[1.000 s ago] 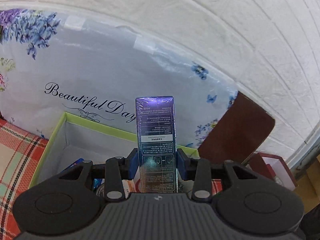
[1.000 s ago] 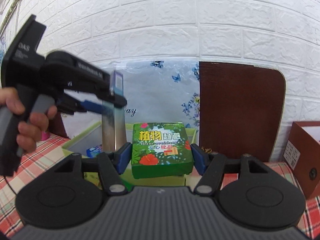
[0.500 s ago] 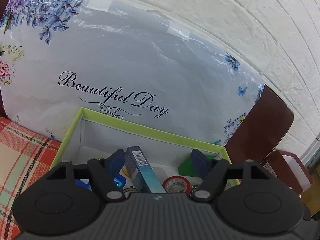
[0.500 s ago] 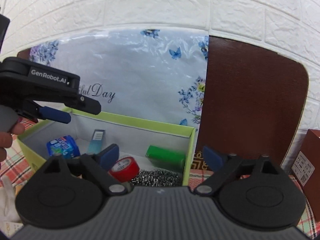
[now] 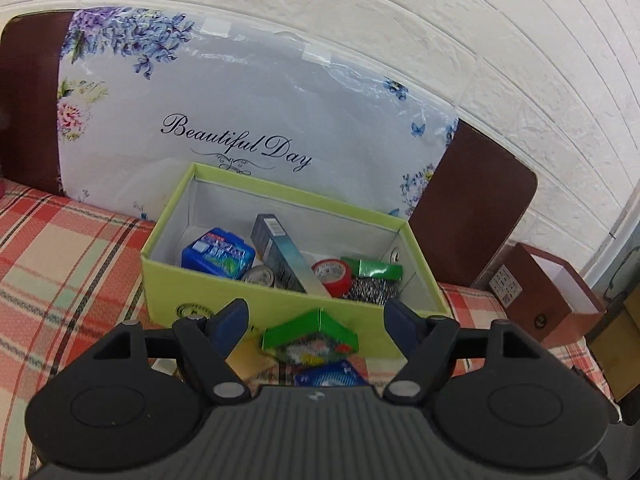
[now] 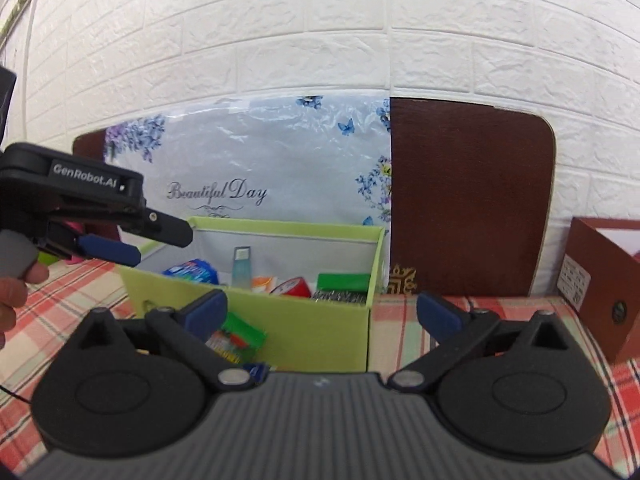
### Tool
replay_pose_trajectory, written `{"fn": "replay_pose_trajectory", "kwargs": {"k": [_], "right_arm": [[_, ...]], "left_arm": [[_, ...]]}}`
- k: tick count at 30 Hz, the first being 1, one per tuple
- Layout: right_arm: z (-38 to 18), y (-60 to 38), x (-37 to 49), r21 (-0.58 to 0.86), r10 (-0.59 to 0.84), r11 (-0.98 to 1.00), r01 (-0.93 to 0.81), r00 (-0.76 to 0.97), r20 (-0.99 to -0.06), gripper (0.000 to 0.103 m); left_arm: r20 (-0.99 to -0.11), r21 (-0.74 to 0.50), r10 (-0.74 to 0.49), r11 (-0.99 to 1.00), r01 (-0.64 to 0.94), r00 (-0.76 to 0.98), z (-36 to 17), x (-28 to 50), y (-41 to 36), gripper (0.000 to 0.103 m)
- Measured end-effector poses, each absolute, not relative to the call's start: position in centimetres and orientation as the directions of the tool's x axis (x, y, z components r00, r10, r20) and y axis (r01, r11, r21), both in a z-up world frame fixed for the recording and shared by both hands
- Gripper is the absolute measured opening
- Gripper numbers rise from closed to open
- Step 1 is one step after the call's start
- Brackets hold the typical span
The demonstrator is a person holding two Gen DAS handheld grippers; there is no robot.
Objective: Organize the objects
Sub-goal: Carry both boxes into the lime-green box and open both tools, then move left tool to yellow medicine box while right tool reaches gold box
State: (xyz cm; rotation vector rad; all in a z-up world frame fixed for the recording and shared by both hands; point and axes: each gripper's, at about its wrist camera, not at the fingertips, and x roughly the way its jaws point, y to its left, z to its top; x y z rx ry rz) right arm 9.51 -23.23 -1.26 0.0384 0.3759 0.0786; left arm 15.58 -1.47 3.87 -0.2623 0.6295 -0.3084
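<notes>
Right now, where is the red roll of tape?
In the left wrist view, the red tape roll lies inside the green box, toward its right end, between the long teal carton and the steel scrubber.

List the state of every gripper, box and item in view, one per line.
Left gripper: open, empty.
Right gripper: open, empty.
Light green cardboard storage box: lidless, holding items.
Tall dark teal carton: leaning inside box.
Red tape roll: inside box.
Green floral-print box: on cloth, outside storage box.
Brown gift box: open.
</notes>
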Motion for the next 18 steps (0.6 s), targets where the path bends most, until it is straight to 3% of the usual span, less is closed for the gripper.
{"fn": "replay_pose_trajectory", "kwargs": {"k": [11, 18], "right_arm": [[-4.7, -23.0, 1.3, 0.151, 0.107, 0.988, -0.042, 0.885, -0.453, 0.103], [-6.4, -20.8, -0.8, 0.146, 0.172, 0.983, -0.113, 0.853, -0.493, 0.103]], "left_arm": [[-0.597, -0.292, -0.318, 0.941, 0.170, 0.736, -0.2, 7.2, 0.0, 0.078], [-0.639, -0.278, -0.288, 0.951, 0.135, 0.713, -1.9, 3.7, 2.0, 0.078]]}}
